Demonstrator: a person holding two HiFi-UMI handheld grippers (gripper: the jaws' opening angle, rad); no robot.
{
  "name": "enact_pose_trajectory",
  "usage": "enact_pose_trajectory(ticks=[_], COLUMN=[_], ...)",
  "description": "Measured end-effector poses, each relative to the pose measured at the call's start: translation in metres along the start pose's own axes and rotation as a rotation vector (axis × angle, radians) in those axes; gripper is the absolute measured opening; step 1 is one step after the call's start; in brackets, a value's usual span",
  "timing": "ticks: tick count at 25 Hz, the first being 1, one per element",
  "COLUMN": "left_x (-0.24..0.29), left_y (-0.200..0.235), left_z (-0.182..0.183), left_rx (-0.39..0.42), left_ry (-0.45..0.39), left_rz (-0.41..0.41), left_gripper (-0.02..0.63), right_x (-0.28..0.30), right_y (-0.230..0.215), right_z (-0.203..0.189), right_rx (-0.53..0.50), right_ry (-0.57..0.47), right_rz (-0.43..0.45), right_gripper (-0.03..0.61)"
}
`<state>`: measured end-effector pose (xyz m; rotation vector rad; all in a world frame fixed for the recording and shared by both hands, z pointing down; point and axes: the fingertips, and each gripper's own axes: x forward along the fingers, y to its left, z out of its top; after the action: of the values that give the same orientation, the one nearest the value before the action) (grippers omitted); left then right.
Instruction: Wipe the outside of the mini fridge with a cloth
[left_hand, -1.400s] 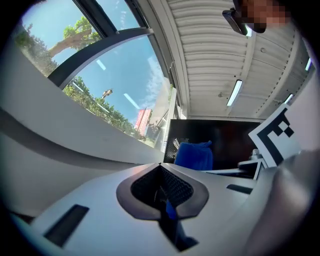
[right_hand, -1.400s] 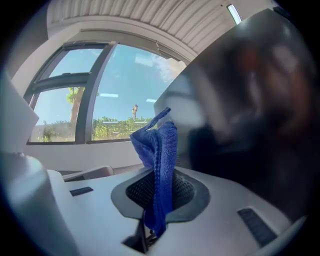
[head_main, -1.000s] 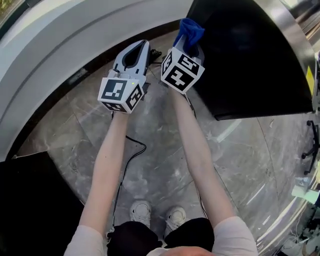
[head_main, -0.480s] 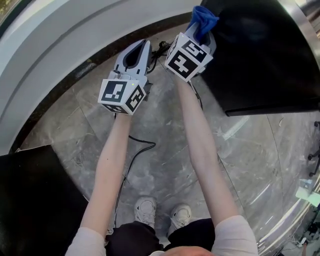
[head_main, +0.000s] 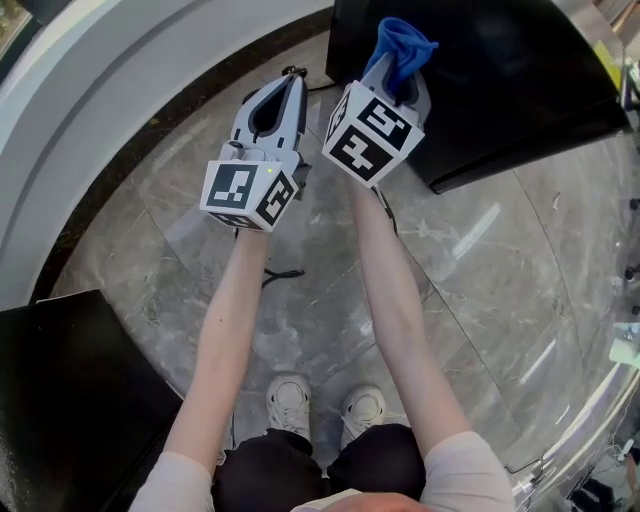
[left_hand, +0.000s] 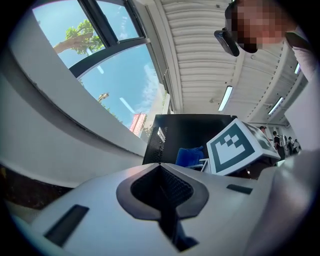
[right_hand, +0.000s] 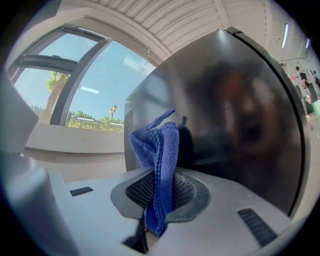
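Note:
The black mini fridge (head_main: 500, 70) stands on the floor at the upper right; its glossy side (right_hand: 235, 115) fills the right gripper view and its vented back (left_hand: 159, 137) shows in the left gripper view. My right gripper (head_main: 398, 62) is shut on a blue cloth (head_main: 400, 45), whose folds (right_hand: 159, 150) stick up between the jaws close to the fridge's side. The cloth (left_hand: 190, 156) also shows in the left gripper view. My left gripper (head_main: 283, 85) is shut with nothing in it, just left of the right one and short of the fridge.
A curved white wall base (head_main: 120, 110) with a dark skirting runs along the upper left. A black cable (head_main: 283, 272) lies on the marble floor (head_main: 480, 270). A black box (head_main: 70, 390) sits at the lower left. The person's shoes (head_main: 325, 405) are below.
The fridge now sits higher and further right in the head view, showing more of its corner. The right gripper with the cloth stays against the fridge's side; the left gripper has barely moved.

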<state>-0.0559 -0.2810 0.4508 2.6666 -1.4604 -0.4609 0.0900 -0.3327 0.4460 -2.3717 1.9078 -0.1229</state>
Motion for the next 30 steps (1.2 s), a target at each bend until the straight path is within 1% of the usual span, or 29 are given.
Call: enact_pose_trajectory(ticks=[6,9,16,21,24,27,30], left_x=[-0.003,-0.009,-0.013,-0.011,-0.010,-0.013,-0.015], left_y=[-0.049,-0.069,-0.111,-0.135,-0.145,-0.145,-0.143], left_z=[0.013,0.017,0.019,0.018,0.020,0.024,0.024], left_rx=[-0.022,-0.030,-0.047,-0.054,-0.037,-0.038,-0.048], left_ry=[-0.030,-0.036,-0.027,-0.019,-0.015,-0.017,-0.008], left_rz=[-0.042,-0.058,-0.092,-0.121,-0.139,-0.134,-0.134], left_gripper=[0.005,0.005,0.005,0.005,0.005,0.005,0.005], right_x=[-0.037,-0.054,-0.093,-0.110,-0.116,-0.123,-0.130], right_y=[-0.046,-0.065,-0.112,-0.131,-0.142,-0.152,-0.163], right_z=[0.018,0.028,0.046,0.051,0.053,0.055,0.058], right_rx=[0.026,0.001,-0.030,-0.080,-0.065,-0.044,-0.056], right_ry=[-0.011,-0.020,-0.024,-0.023,-0.022,-0.021,-0.028], right_rz=[-0.069,-0.092,-0.119,-0.117,-0.128,-0.139,-0.143], right_gripper=[0.061,0.061,0.061,0.061,0.061,0.061,0.061])
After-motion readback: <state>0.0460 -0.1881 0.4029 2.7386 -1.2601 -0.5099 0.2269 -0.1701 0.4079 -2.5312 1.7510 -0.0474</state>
